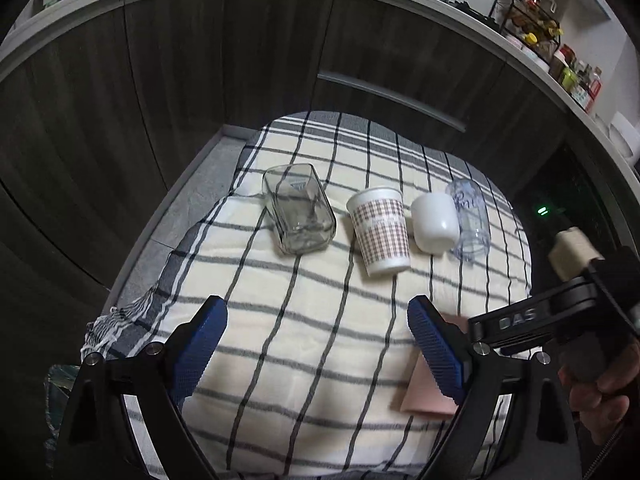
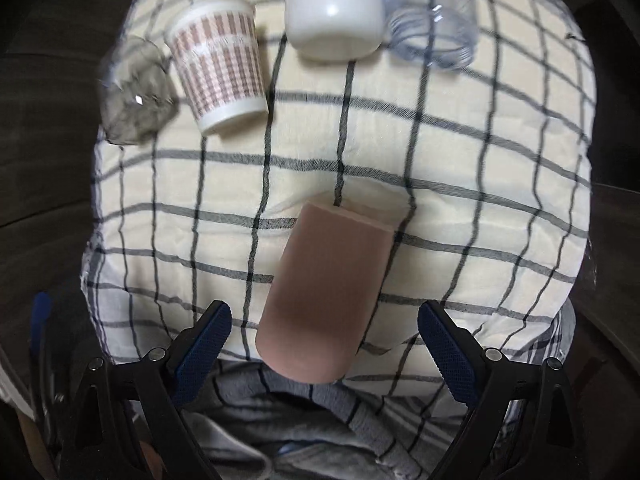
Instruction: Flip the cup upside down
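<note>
The pink cup (image 2: 320, 292) is lying on its side on the checked cloth (image 2: 460, 160), between the wide-open, empty fingers of the right gripper (image 2: 324, 344), mouth pointing away. To do this well, the person is likely needing to close squarely across the cup's middle, lift, then rotate until the rim faces down. The left gripper (image 1: 316, 344) is hovering open, holding nothing. Beyond, 4 containers are sitting empty: glass jar (image 1: 298, 214), patterned paper cup (image 1: 382, 230), white cup (image 1: 434, 222), clear plastic jar (image 1: 470, 222)
</note>
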`<action>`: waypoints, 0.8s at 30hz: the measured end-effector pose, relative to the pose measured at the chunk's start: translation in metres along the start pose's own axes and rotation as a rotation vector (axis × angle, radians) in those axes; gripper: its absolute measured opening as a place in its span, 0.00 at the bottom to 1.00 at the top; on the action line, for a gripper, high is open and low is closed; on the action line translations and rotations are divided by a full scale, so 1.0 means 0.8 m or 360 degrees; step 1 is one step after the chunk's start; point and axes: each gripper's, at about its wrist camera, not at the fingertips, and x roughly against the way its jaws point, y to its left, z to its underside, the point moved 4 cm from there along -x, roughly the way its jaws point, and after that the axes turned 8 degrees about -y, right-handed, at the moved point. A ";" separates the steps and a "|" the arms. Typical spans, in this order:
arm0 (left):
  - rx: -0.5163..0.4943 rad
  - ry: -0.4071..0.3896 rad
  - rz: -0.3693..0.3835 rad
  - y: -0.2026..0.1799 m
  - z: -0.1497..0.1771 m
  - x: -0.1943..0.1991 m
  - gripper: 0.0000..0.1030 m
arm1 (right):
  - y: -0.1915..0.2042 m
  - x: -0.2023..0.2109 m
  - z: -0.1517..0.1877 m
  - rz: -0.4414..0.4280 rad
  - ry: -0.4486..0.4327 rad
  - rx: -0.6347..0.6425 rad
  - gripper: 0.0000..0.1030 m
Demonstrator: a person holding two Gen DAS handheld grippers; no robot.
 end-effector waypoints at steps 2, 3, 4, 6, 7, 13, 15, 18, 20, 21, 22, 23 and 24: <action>0.0024 0.0019 0.0010 0.003 -0.004 -0.009 0.90 | 0.004 -0.012 -0.007 -0.0004 0.0117 0.0005 0.92; 0.0035 0.0027 0.0013 0.004 -0.005 -0.012 0.90 | 0.006 -0.018 -0.010 -0.0003 0.0162 0.0007 0.92; 0.0045 0.0035 0.0014 0.006 -0.007 -0.017 0.90 | 0.007 -0.024 -0.012 0.0004 0.0208 0.0009 0.92; 0.0054 0.0045 0.0011 0.008 -0.009 -0.024 0.90 | 0.008 -0.036 -0.016 0.0004 0.0300 0.0001 0.92; 0.0058 0.0053 0.0008 0.009 -0.010 -0.028 0.90 | 0.007 -0.040 -0.017 0.0002 0.0331 -0.0005 0.92; 0.0080 0.0106 0.0014 0.009 -0.011 -0.055 0.90 | -0.002 -0.072 -0.025 0.0019 0.0492 -0.0043 0.89; 0.0074 0.0135 0.0022 0.006 -0.008 -0.063 0.90 | -0.003 -0.080 -0.027 0.0023 0.0531 -0.0048 0.86; 0.0067 0.0163 0.0029 0.003 -0.004 -0.073 0.90 | -0.006 -0.092 -0.030 0.0013 0.0603 -0.0060 0.79; 0.0062 0.0179 0.0026 0.002 -0.002 -0.078 0.90 | -0.005 -0.098 -0.029 -0.0001 0.0633 -0.0066 0.75; 0.0060 0.0183 0.0023 0.001 -0.001 -0.079 0.90 | -0.005 -0.101 -0.029 -0.0017 0.0655 -0.0065 0.74; 0.0057 0.0185 0.0021 0.001 -0.001 -0.080 0.90 | -0.004 -0.103 -0.029 -0.0029 0.0665 -0.0065 0.71; 0.0053 0.0188 0.0019 0.000 0.000 -0.081 0.90 | -0.003 -0.106 -0.029 -0.0039 0.0670 -0.0067 0.70; 0.0051 0.0193 0.0018 0.000 0.001 -0.082 0.90 | -0.003 -0.107 -0.029 -0.0052 0.0671 -0.0066 0.70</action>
